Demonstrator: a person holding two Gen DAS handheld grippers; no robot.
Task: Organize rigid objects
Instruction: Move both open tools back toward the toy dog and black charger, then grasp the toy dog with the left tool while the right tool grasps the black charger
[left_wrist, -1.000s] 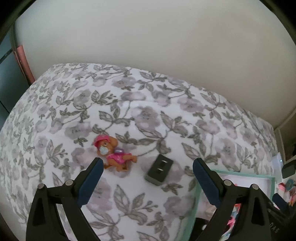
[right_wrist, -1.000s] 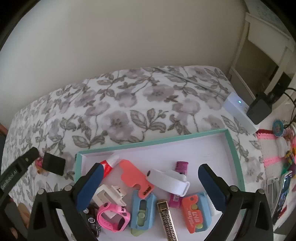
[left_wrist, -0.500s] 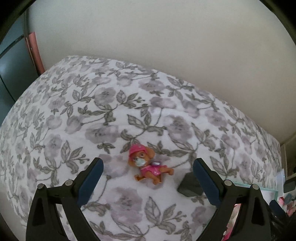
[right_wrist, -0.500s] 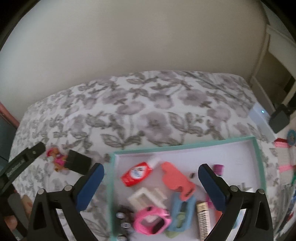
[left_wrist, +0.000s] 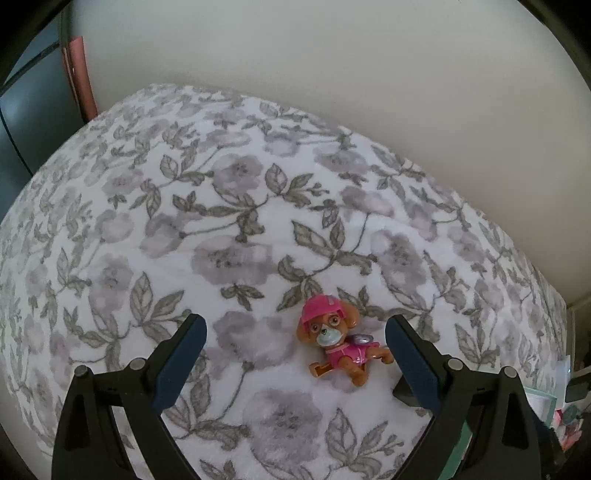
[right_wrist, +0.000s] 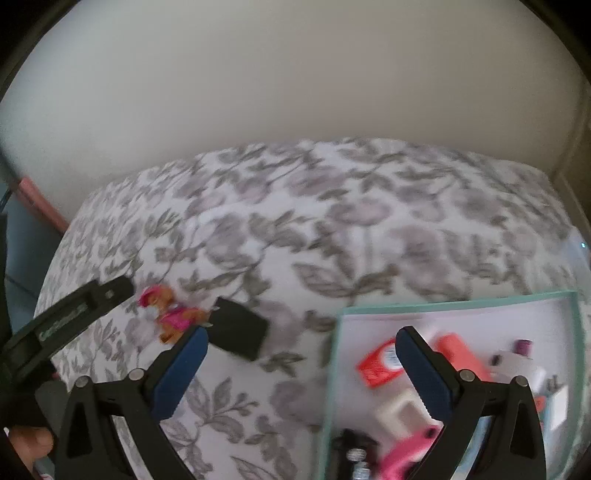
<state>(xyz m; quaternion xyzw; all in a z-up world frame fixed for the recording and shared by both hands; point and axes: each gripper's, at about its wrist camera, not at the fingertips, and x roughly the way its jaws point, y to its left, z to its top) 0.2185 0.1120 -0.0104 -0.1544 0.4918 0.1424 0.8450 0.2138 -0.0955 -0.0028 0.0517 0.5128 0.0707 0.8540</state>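
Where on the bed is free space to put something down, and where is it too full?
Free: the flowered blanket between the toy dog and the wall, and the strip between the black box and the tray. Crowded: inside the tray and right around the dog and box.

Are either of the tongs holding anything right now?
No. Left tongs are open around the toy dog without touching; right tongs are open and empty.
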